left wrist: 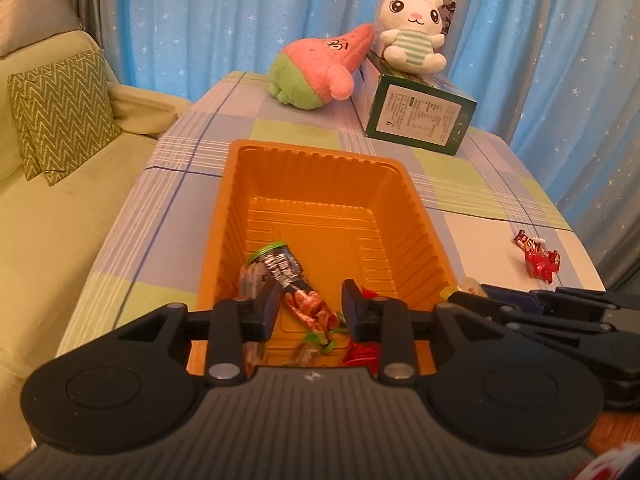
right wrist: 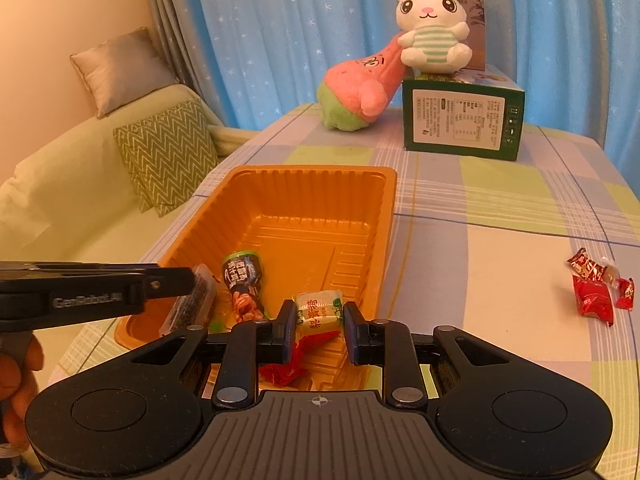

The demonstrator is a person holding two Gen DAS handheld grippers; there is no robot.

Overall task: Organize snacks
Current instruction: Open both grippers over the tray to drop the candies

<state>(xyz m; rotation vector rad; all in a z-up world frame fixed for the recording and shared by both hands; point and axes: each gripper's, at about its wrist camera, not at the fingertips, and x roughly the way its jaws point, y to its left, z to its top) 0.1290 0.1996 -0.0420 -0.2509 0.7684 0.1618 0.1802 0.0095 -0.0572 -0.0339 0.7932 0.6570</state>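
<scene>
An orange plastic tray [left wrist: 320,168] [right wrist: 312,184] sits on the checked tablecloth. Its near end holds several snack packs, among them a dark nut pack [left wrist: 286,270] [right wrist: 242,280] and a red pack [right wrist: 288,364]. My left gripper [left wrist: 311,306] is open above the tray's near end, with nothing between its fingers. My right gripper [right wrist: 319,320] hangs over the tray's near right corner with a pale yellow-green snack pack [right wrist: 316,314] between its fingers; the jaws look slightly apart from the pack. Loose red snack packs [left wrist: 538,258] [right wrist: 596,286] lie on the table to the right.
A green box [left wrist: 420,114] [right wrist: 460,120] with a white plush rabbit [left wrist: 412,28] [right wrist: 434,32] on it stands at the table's far side, beside a pink-and-green plush [left wrist: 316,68] [right wrist: 356,92]. A green sofa with cushions [left wrist: 60,108] [right wrist: 168,152] is to the left. Blue curtains hang behind.
</scene>
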